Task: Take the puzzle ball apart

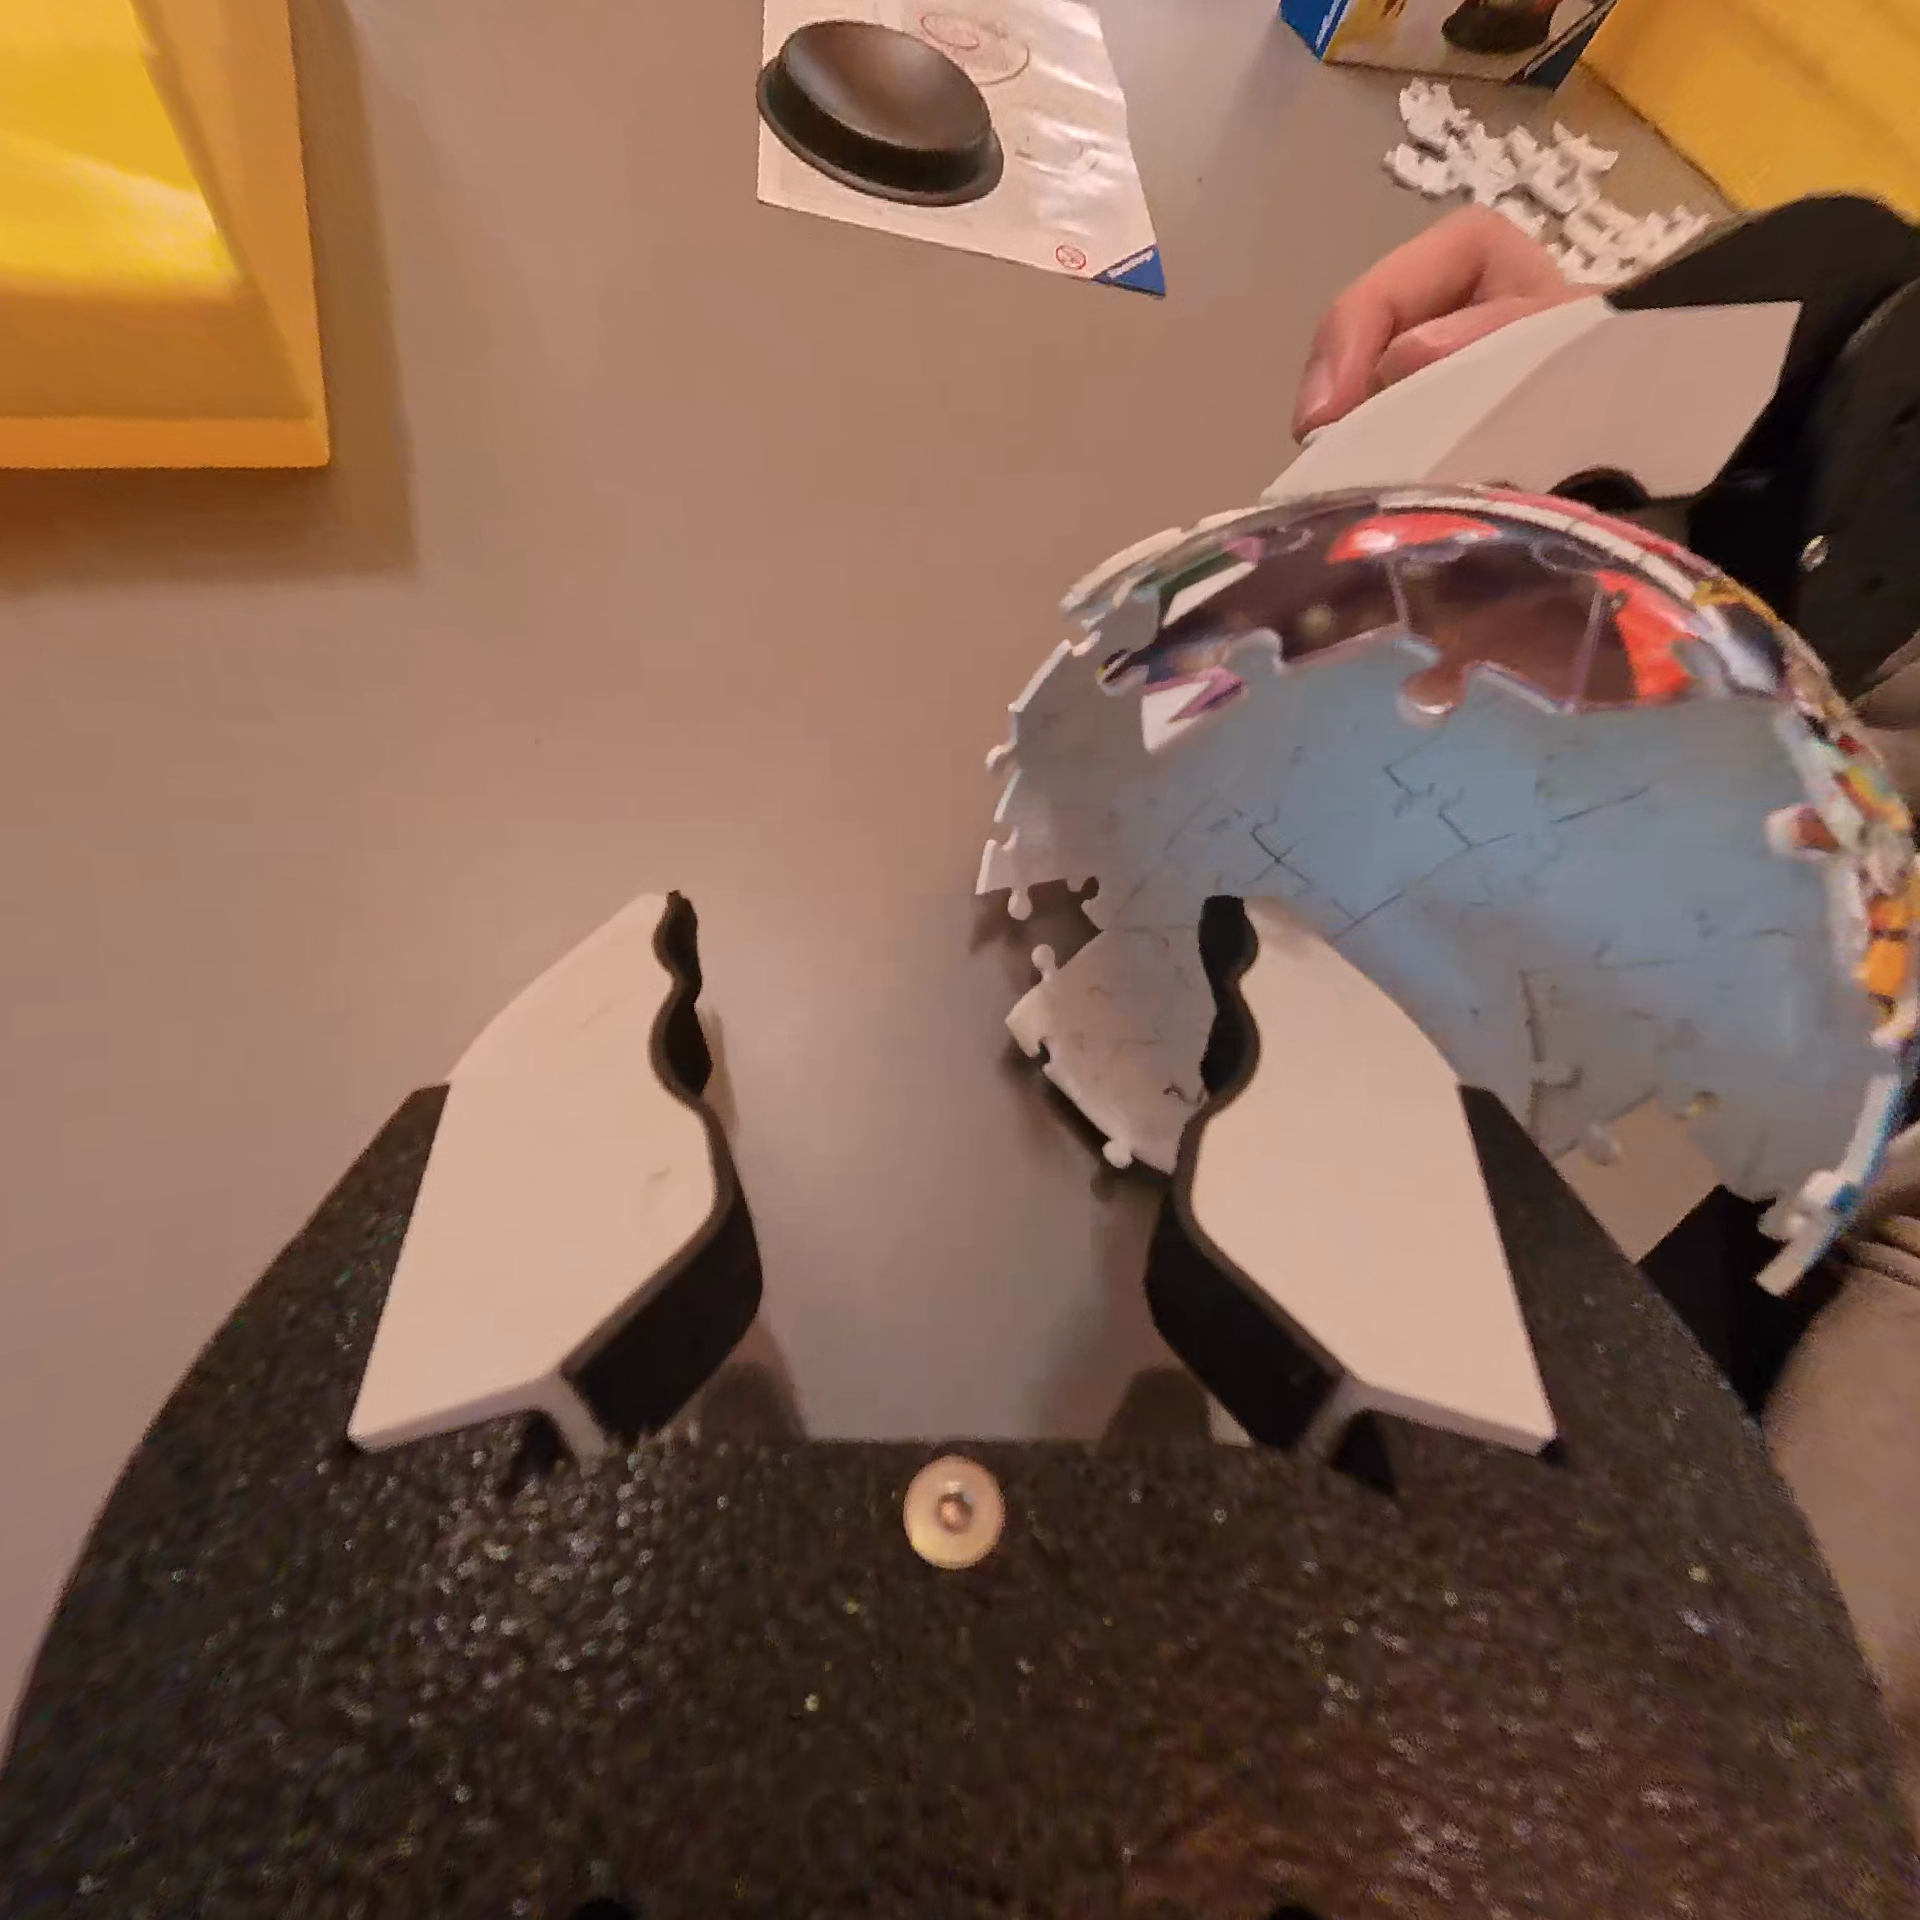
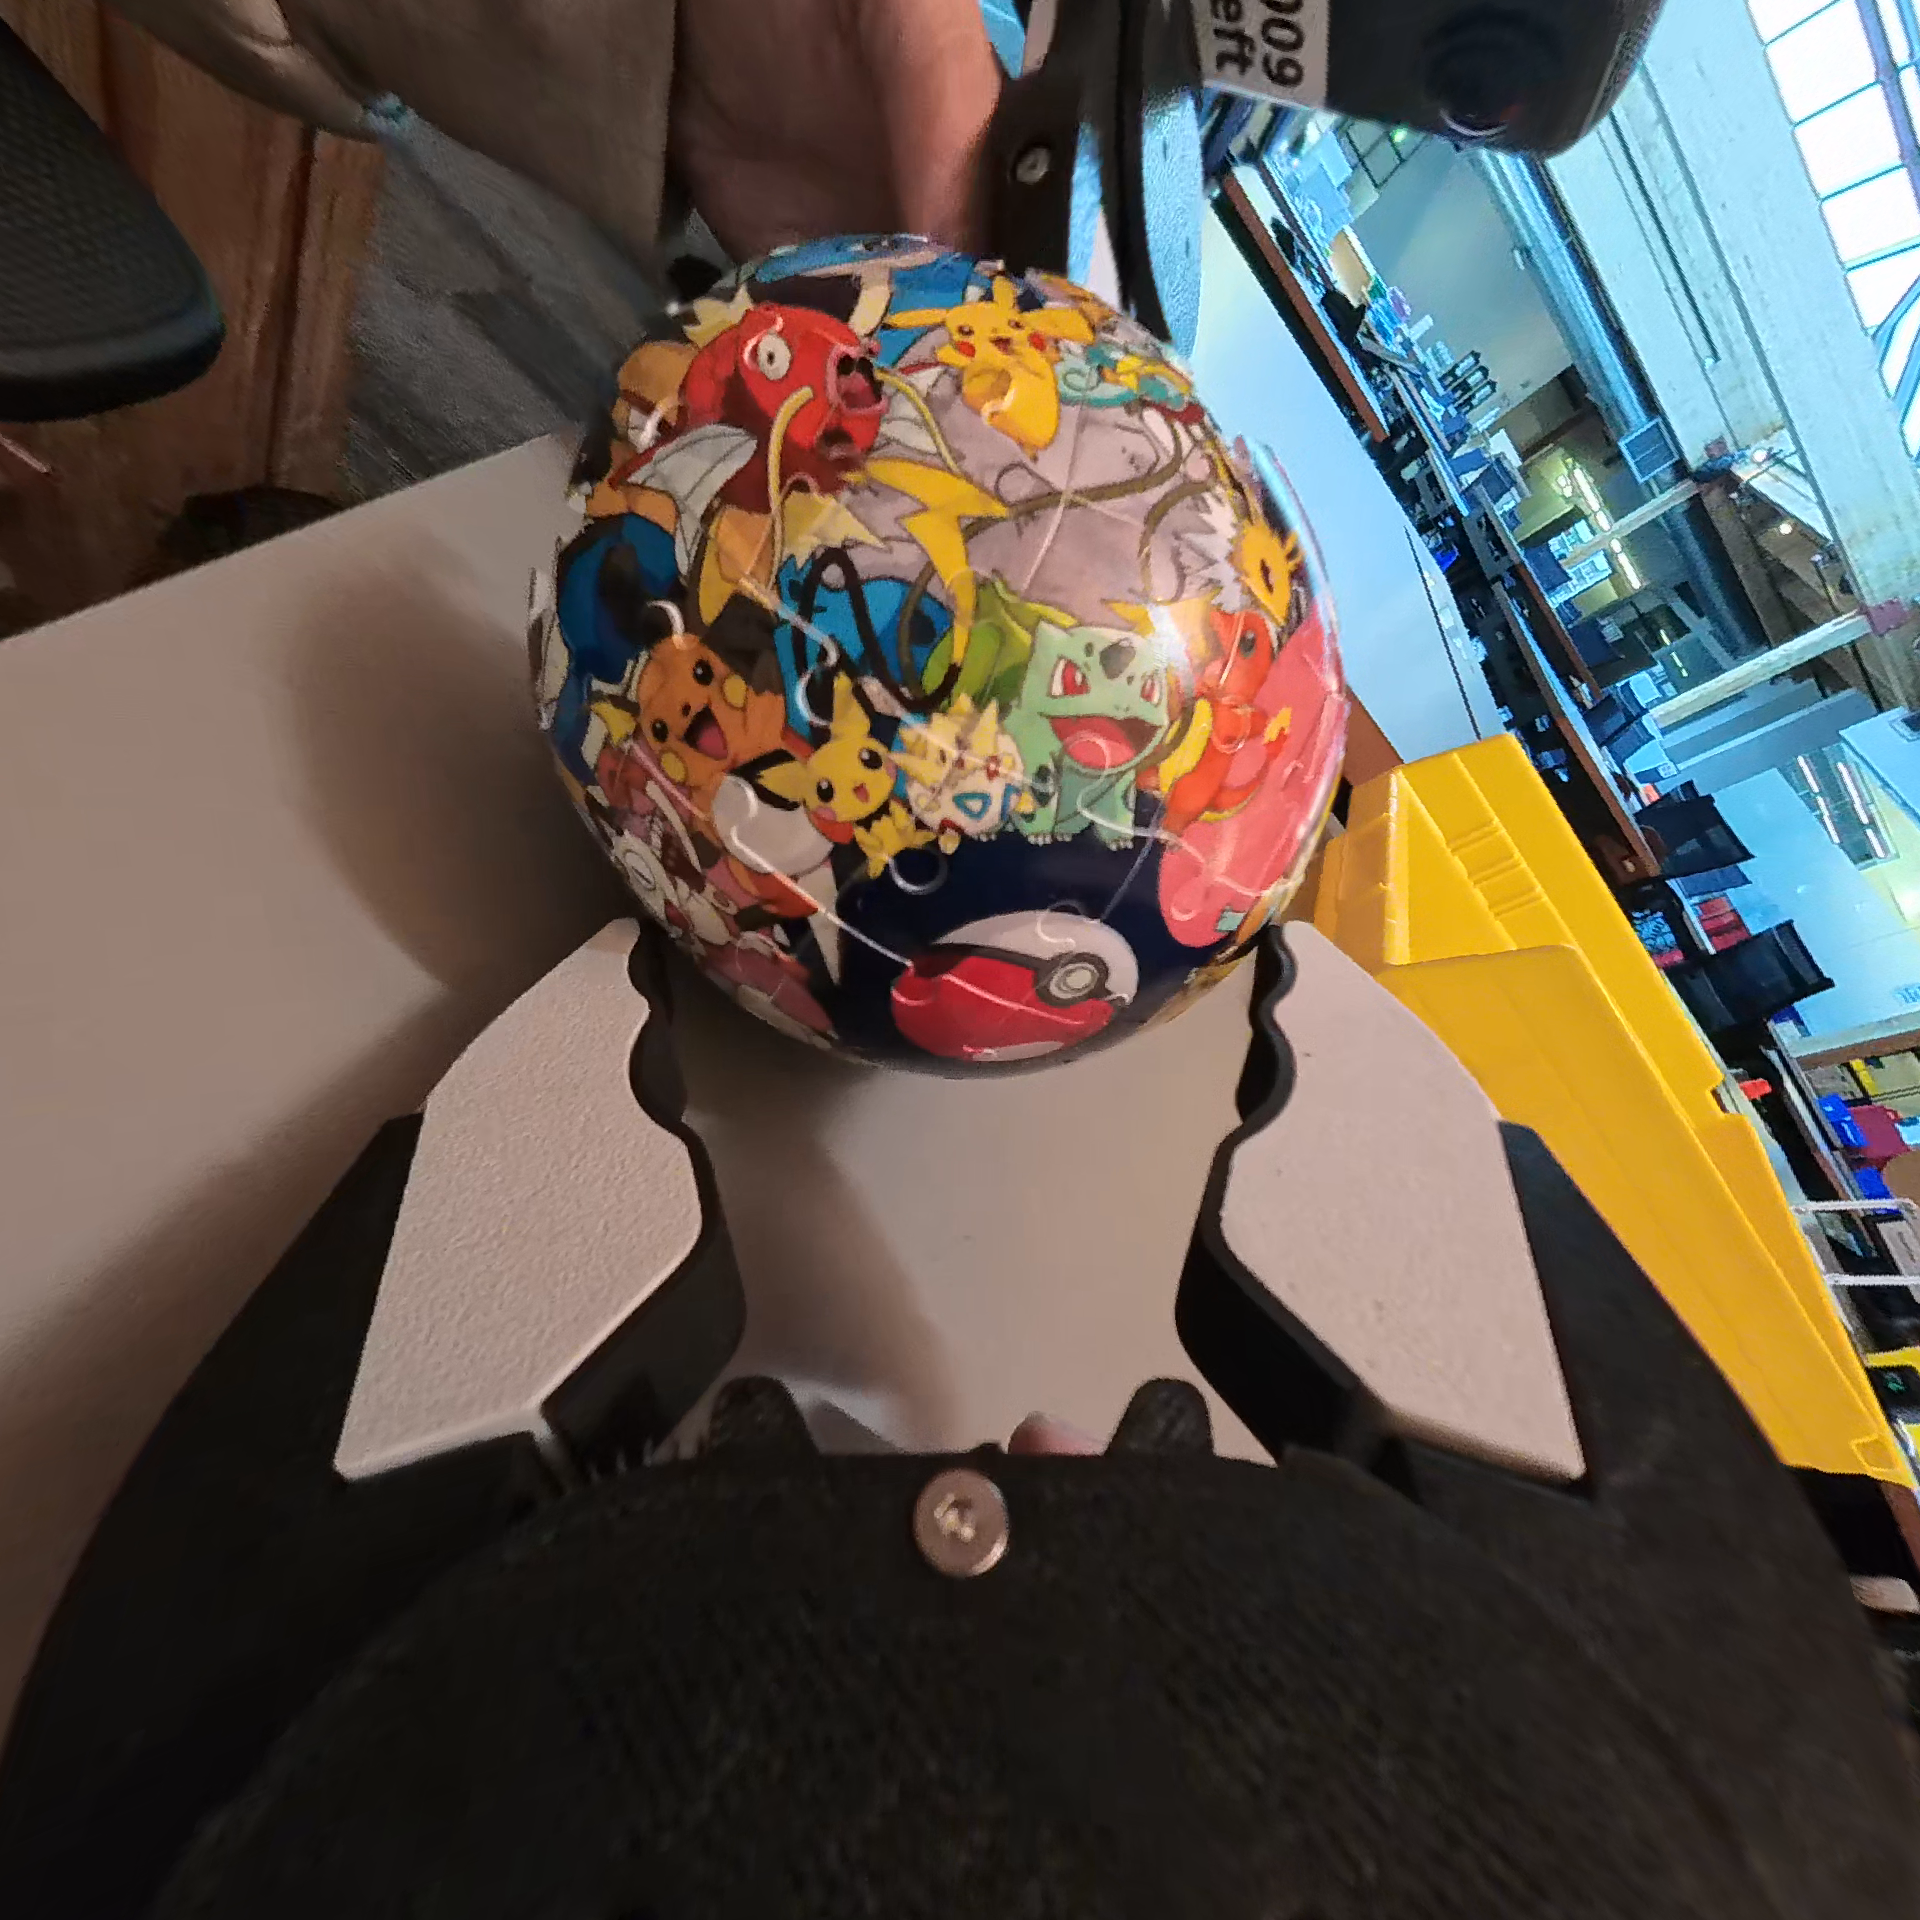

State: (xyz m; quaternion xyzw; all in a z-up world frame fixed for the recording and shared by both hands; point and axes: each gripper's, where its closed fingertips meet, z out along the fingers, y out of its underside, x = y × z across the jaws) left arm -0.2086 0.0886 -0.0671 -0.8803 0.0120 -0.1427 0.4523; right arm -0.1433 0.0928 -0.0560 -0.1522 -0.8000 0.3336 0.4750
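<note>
The puzzle ball [image 2: 935, 675] is a glossy sphere covered in colourful cartoon creatures. My right gripper [image 2: 958, 956] is shut on it, one fingertip on each side of its lower part, and holds it above the white table [image 2: 208, 831]. In the left wrist view the ball [image 1: 1507, 831] is an open shell that shows its pale inside and jagged edge. My left gripper [image 1: 951, 914] is open and empty. Its right fingertip [image 1: 1226, 935] is at the shell's torn edge, where a flap of pieces [image 1: 1112, 1039] hangs. A hand [image 1: 1392, 312] and the right gripper's white finger [image 1: 1507, 395] show behind the shell.
A black round stand [image 1: 878, 114] sits on a paper leaflet [image 1: 1049, 197] at the far side. A pile of loose white puzzle pieces [image 1: 1507, 177] lies by a box [image 1: 1455, 31] at the far right. Yellow bins stand at the left [image 1: 135, 229] and beside the table [image 2: 1538, 1039].
</note>
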